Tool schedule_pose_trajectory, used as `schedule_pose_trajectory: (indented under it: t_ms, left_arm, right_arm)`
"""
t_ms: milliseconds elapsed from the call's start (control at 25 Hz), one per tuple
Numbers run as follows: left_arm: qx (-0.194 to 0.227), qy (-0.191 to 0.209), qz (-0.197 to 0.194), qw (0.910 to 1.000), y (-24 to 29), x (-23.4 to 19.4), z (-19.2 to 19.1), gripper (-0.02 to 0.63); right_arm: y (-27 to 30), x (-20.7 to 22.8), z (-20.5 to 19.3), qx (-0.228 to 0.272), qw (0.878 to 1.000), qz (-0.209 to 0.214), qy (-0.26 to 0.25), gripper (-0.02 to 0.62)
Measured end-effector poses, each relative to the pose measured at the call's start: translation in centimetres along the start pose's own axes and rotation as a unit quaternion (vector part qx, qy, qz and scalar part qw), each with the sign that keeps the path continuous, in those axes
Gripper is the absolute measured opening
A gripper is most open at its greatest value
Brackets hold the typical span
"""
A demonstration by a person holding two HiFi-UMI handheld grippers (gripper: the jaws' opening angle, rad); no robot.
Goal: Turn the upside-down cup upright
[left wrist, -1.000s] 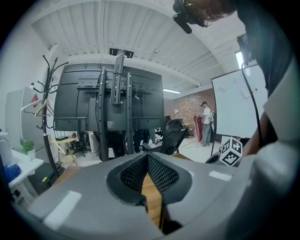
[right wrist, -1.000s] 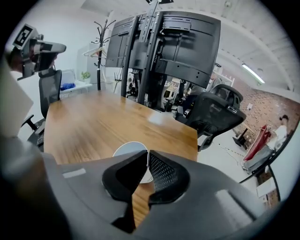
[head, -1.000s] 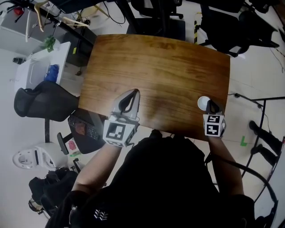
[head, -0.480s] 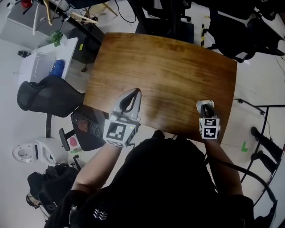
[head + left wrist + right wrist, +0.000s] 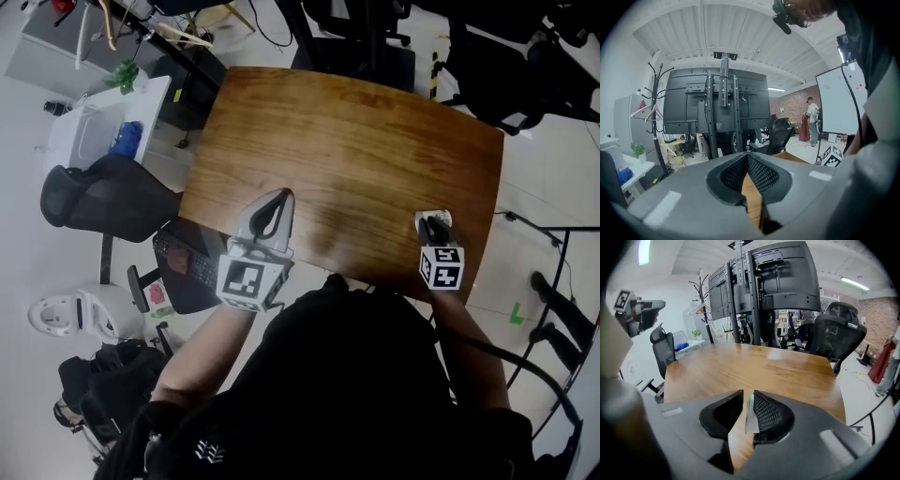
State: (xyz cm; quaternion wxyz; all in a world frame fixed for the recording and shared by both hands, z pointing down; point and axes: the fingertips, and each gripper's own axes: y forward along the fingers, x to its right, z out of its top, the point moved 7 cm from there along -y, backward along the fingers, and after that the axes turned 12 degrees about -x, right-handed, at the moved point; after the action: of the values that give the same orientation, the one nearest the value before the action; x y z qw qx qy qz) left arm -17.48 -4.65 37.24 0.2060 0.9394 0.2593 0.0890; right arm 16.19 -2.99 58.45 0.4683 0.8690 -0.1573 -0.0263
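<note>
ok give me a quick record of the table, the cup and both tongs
table: wooden, brown
cup: white, near the table's right edge on the person's side
cup orientation: cannot tell, mostly hidden by the tongs
right tongs: have just been opening; cup wall against one pad, gap to the other
left tongs: shut, nothing between them, over the table's near left edge

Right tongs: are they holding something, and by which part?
The white cup has its thin wall between the right tongs, touching one pad only. The tongs have just been opening, so they look to be letting go, not gripping.
</note>
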Motion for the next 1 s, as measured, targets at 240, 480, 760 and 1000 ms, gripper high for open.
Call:
schedule_pose_trajectory:
  t_ms: [240,480,760,1000]
  left_arm:
    - [0.005,0.008,-0.002,0.9999,0.9,1.3,1.1,0.0]
    - [0.003,0.013,0.003,0.9999,1.3,3.0,1.8,0.0]
    - [-0.002,0.012,0.014,0.9998,1.0,3.6,2.0,0.0]
    - [0.001,0.013,0.01,0.9999,1.3,4.1,2.1,0.0]
  right_arm:
    - [-2.0,4.6,0.2,0.046,0.997,0.015,0.058,0.14]
    - [-0.4,10.2,-1.9,0.024,0.969,0.117,0.216,0.14]
    - [0.8,9.9,-2.8,0.014,0.95,0.172,0.259,0.127]
    - [-0.6,8.4,-1.7,0.014,0.981,0.128,0.146,0.086]
